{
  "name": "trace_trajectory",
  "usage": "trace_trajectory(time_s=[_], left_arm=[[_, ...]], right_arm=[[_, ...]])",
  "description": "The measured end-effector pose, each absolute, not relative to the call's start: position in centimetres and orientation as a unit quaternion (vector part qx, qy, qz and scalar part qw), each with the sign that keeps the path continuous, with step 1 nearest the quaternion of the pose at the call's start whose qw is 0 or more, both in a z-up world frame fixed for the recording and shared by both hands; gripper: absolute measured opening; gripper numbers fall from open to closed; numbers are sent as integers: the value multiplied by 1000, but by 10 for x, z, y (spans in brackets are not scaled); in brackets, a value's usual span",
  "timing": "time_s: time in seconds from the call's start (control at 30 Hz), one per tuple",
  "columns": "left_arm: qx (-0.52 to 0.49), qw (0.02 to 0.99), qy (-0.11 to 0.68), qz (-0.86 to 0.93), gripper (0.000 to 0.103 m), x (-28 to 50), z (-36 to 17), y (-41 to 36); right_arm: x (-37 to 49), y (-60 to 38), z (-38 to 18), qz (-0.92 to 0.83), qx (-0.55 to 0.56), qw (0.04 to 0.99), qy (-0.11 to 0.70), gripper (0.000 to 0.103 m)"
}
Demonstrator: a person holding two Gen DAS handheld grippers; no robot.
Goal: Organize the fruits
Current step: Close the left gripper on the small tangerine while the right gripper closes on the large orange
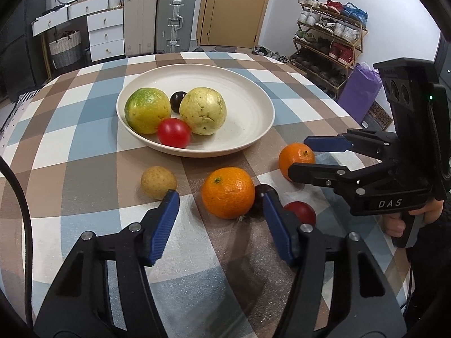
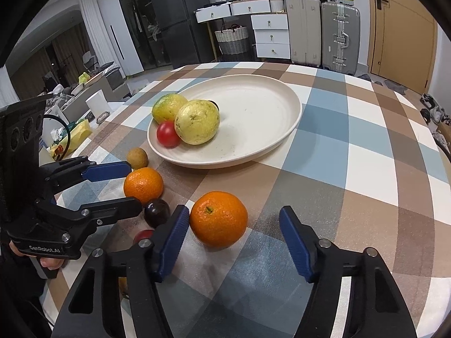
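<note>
fruits sit in and near the cream plate [image 1: 253, 118] on the checked counter [image 1: 84, 152]: a yellow guava [image 1: 203, 111], a green-yellow one [image 1: 147, 109] and a red tomato [image 1: 174, 132] lie inside. just outside its near rim, the left claw [image 1: 220, 228] gapes wide toward one orange [image 1: 227, 192]; the right claw [image 2: 234, 242] stands wide around the other orange [image 2: 218, 219].

Checked cloth [image 1: 93, 152] covers the surface. Two suitcases [image 1: 157, 19] stand beside a wooden door [image 1: 234, 8]. Shoe rack [image 1: 329, 36] at right.
</note>
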State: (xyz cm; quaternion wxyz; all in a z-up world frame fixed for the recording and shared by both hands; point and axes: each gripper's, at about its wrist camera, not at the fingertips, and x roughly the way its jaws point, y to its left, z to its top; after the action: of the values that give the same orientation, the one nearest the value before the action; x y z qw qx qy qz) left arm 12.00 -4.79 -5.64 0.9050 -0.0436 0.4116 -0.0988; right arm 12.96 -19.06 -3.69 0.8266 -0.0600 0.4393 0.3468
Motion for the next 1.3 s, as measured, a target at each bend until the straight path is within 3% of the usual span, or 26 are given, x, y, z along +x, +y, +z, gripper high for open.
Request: trace_trajectory(time_s=[0.3,0.37,0.63,1.23,1.3], left_arm=[[-86,897,418,-115,58,130,-60,-41],[-100,894,419,-125,50,133,-61,-38],[-92,897,413,-125,37,131,-60,-41],[-97,911,389,-98,37,124,-50,-28],[-100,912,387,-94,37,124,-48,-27]], right_arm=[[128,-187,-37,351,-67,824,440,61],[127,-187,-37,354,-67,823,439,57],[125,-186,-35,357,-70,824,434,52],[124,-184,-37,361,-76,819,438,52],[124,-183,-36,367,-75,818,438,45]])
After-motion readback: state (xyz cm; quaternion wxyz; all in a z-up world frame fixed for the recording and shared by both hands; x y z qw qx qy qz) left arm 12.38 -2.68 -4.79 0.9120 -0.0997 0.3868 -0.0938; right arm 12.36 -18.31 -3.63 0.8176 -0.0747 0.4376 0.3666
